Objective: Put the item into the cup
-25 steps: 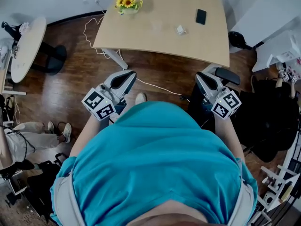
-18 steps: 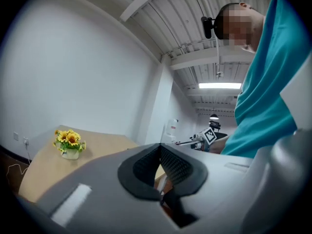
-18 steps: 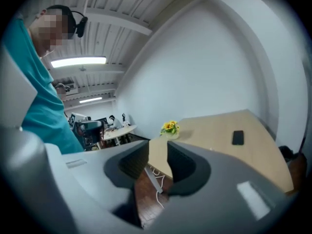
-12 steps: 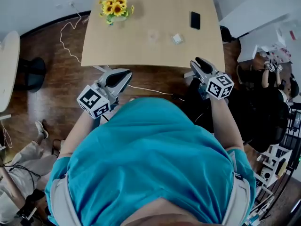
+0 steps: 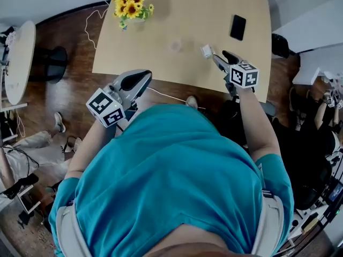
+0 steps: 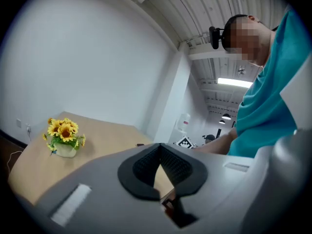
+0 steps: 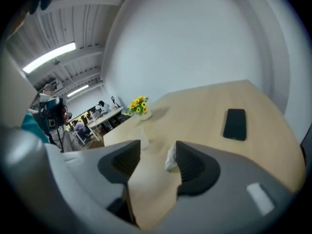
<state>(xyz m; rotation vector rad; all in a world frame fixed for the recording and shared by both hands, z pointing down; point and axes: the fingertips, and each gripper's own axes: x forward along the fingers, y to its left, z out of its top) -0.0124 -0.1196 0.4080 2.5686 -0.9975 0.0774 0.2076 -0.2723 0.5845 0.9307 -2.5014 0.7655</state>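
A small crumpled white item (image 5: 206, 51) (image 7: 170, 158) lies on the light wooden table (image 5: 161, 31). A clear cup (image 5: 175, 46) (image 7: 143, 142) stands just left of it. My right gripper (image 5: 215, 58) (image 7: 158, 151) reaches over the table's near edge. Its jaws are opening, and the item sits just ahead of the right fingertip with no pad touching it. My left gripper (image 5: 141, 79) (image 6: 159, 148) hangs shut and empty off the table's near side, above the floor.
A pot of sunflowers (image 5: 131, 5) (image 6: 63, 136) (image 7: 139, 105) stands at the table's far left. A black phone (image 5: 237, 27) (image 7: 235, 124) lies at the far right. A cable (image 5: 166, 95) runs over the wood floor below the table edge.
The table has come closer. My right gripper has moved forward from beside the body to over the table edge, up to the white item. The left gripper has stayed low.
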